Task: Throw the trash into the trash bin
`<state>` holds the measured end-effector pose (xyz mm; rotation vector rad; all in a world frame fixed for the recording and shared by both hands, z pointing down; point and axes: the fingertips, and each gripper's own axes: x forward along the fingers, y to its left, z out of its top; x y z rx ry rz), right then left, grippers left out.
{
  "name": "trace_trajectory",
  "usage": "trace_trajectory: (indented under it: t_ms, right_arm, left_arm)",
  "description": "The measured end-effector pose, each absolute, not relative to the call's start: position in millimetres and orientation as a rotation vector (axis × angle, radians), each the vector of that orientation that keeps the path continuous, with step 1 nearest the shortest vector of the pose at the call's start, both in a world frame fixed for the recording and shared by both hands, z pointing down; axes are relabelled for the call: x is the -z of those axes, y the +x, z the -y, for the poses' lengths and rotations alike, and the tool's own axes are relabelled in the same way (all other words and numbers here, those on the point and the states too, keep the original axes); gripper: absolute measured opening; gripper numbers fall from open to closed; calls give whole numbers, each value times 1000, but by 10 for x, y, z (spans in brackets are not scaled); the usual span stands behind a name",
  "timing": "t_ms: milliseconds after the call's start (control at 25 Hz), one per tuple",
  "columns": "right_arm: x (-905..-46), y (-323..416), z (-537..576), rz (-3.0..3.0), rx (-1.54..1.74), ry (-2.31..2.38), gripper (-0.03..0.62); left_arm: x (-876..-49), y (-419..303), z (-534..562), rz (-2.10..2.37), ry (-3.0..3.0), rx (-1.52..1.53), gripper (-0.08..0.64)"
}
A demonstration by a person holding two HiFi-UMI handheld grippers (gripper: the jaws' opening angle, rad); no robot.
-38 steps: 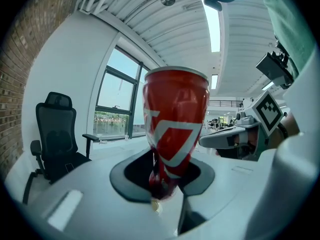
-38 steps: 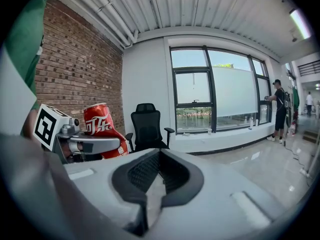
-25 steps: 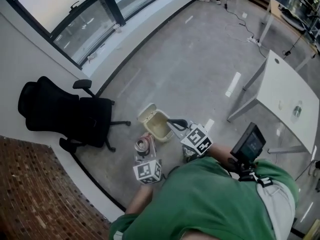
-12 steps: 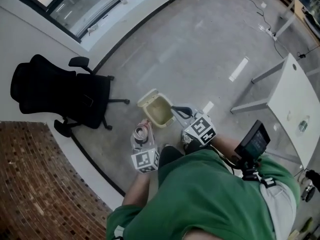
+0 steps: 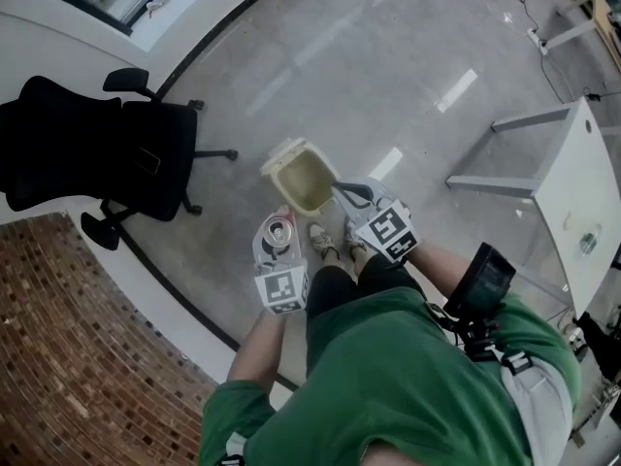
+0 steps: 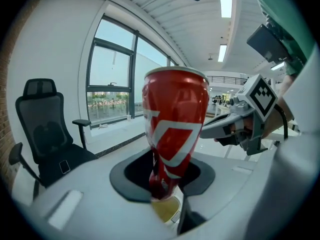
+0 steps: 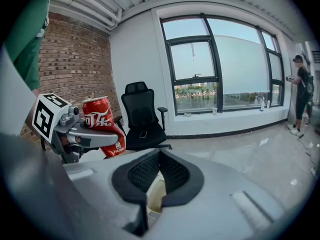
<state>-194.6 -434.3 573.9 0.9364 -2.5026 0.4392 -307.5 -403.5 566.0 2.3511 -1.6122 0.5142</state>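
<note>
Lowering both arms has brought the can (image 5: 279, 231), clamped upright in your left gripper (image 6: 167, 184), just short of the bin (image 5: 303, 179)'s near rim. Your right gripper (image 7: 159, 174)'s fingers are together, empty. Next, carry the can over the opening.

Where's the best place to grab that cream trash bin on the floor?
Probably pinch the trash bin by its side rim from above, one jaw inside, one outside. It stands upright with its lid flipped open at the far edge, so the thin wall is exposed.
</note>
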Motion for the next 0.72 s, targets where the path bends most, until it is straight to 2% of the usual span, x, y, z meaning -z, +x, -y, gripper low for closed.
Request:
trace_trajectory:
  t_ms: [720]
  right_arm:
    - [-7316, -2134, 4219, 2339, -588, 823, 3]
  left_arm:
    - [-7269, -3082, 4088, 1410, 2280, -725, 100]
